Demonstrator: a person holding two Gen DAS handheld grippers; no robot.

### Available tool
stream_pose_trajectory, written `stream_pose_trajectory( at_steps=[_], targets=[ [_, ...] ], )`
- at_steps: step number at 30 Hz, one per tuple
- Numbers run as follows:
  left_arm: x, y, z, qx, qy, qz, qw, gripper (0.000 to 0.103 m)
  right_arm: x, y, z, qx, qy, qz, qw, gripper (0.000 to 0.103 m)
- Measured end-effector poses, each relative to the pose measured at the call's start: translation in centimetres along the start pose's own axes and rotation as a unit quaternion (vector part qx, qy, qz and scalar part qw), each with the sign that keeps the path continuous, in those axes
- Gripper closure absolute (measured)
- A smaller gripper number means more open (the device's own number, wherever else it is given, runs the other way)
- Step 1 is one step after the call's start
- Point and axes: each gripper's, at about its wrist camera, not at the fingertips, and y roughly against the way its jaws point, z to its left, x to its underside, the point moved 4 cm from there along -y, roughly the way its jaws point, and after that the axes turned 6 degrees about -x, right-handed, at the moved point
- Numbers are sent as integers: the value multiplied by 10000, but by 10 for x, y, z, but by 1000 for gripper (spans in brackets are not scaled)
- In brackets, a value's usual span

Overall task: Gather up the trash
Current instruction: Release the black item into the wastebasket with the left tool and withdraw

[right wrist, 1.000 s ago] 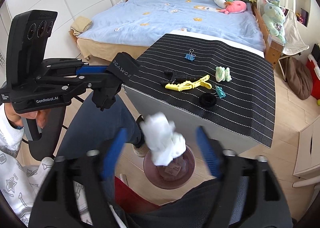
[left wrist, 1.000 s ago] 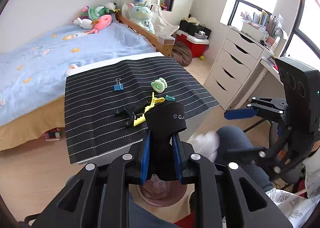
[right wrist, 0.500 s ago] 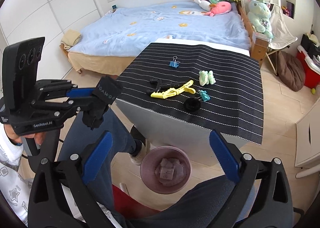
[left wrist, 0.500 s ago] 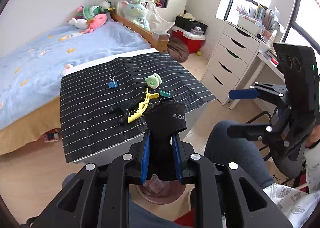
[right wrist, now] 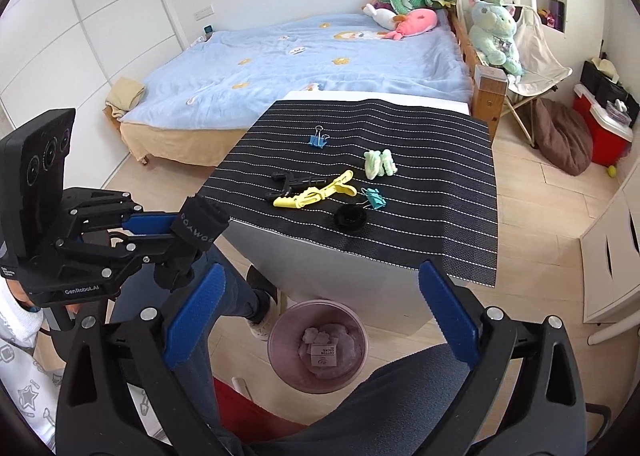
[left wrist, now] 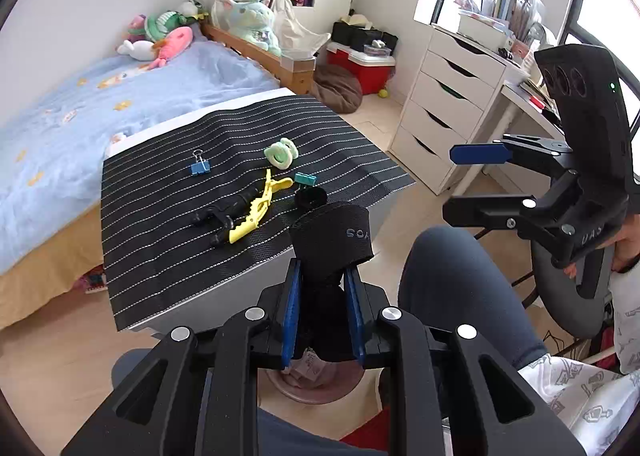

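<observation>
- Left wrist view: the left gripper [left wrist: 322,316] is clamped on a black sock [left wrist: 332,240], held above the pink bin [left wrist: 316,390] on the floor by the table [left wrist: 224,296] — the right gripper [left wrist: 466,182] hangs open to the side
- Right wrist view: the right gripper [right wrist: 320,312] is spread wide and empty over the bin [right wrist: 318,344], where white scraps [right wrist: 326,348] lie; clips [right wrist: 316,192] remain on the striped mat [right wrist: 420,192]

right tongs [right wrist: 320,312] gape above bin [right wrist: 280,336].
</observation>
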Motion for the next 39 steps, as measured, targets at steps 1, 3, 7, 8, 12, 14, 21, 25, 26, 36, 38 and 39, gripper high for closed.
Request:
stream_pose_trajectory(
  at_steps=[1,3,7,8,12,14,21,25,26,36,38,39],
  targets=[
    [0,-1,-1,17,-17,15,10000,81,0,1,-1,1,-15,-16,10000,7],
    [1,-2,-3,33,-39,40,10000,79,0,2,-2,-13,-34,-40,10000,7],
    [2,-4,-4,99,-18,60,9999,31,0,4,-3,-32,-42,-67,10000,7],
    [2,-3,-4,137,19,34,9999,16,0,4,-4,-37,-46,-70,10000,7],
    [2,-4,-1,40,71,-5,10000,11,2,4,-5,-33,-64,-69,10000,7],
    [1,-4,0,-33,111,-32,9999,8,2,4,-4,-21,-63,-66,10000,7],
    [-1,-5,7,-180,213,-100,9996,8,3,4,-5,-9,-74,-86,9999,7],
    [-1,-4,11,-196,277,-146,9993,8,3,2,-5,1,-93,-79,9999,7],
    [-2,-4,12,-184,300,-158,9993,8,3,2,-5,0,-89,-81,9999,7],
    [-5,0,19,-235,457,-282,9983,8,-8,-2,-4,39,-18,-111,9999,7],
    [-6,0,21,-258,474,-304,9981,8,-14,-6,-5,85,25,-92,9999,7],
    [-6,0,23,-269,491,-302,9980,8,-17,-8,-6,109,58,-86,9999,7]
  ],
)
